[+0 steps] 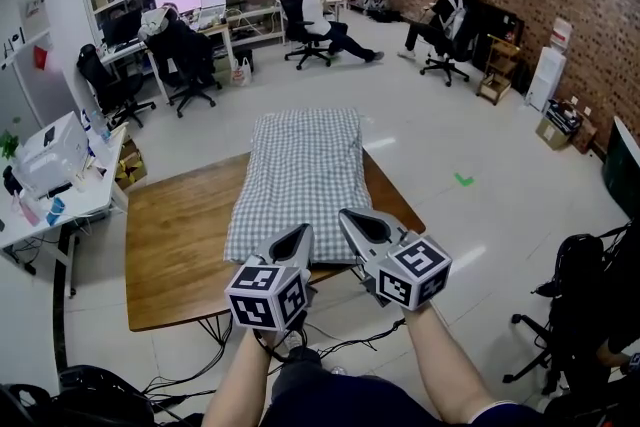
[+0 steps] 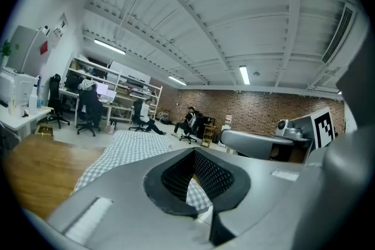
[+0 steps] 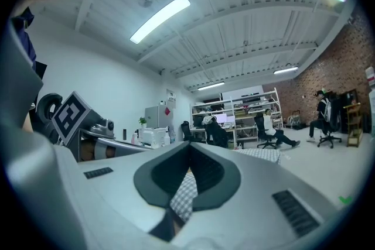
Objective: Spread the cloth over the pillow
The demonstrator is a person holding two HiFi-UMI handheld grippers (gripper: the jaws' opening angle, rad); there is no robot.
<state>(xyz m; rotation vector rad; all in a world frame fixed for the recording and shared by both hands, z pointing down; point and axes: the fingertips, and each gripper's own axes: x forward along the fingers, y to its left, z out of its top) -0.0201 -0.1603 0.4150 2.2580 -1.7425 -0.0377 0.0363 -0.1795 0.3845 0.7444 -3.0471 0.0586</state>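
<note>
A grey-and-white checked cloth (image 1: pixel 300 175) lies lengthwise on the wooden table (image 1: pixel 175 235) and bulges over something that it hides completely. My left gripper (image 1: pixel 298 237) is at the cloth's near edge, shut on the left part of the hem. My right gripper (image 1: pixel 356 221) is shut on the hem just to its right. In the left gripper view, checked fabric (image 2: pixel 198 195) shows between the closed jaws and the cloth (image 2: pixel 126 146) stretches away ahead. In the right gripper view, a strip of the fabric (image 3: pixel 184 196) is pinched the same way.
Bare wood shows on the table left of the cloth. A white desk (image 1: pixel 60 200) with a printer stands at the left. Cables (image 1: pixel 190 375) trail on the floor under the table's near edge. Office chairs (image 1: pixel 190 65), shelves and seated people are at the back; a black chair (image 1: pixel 570 315) stands at the right.
</note>
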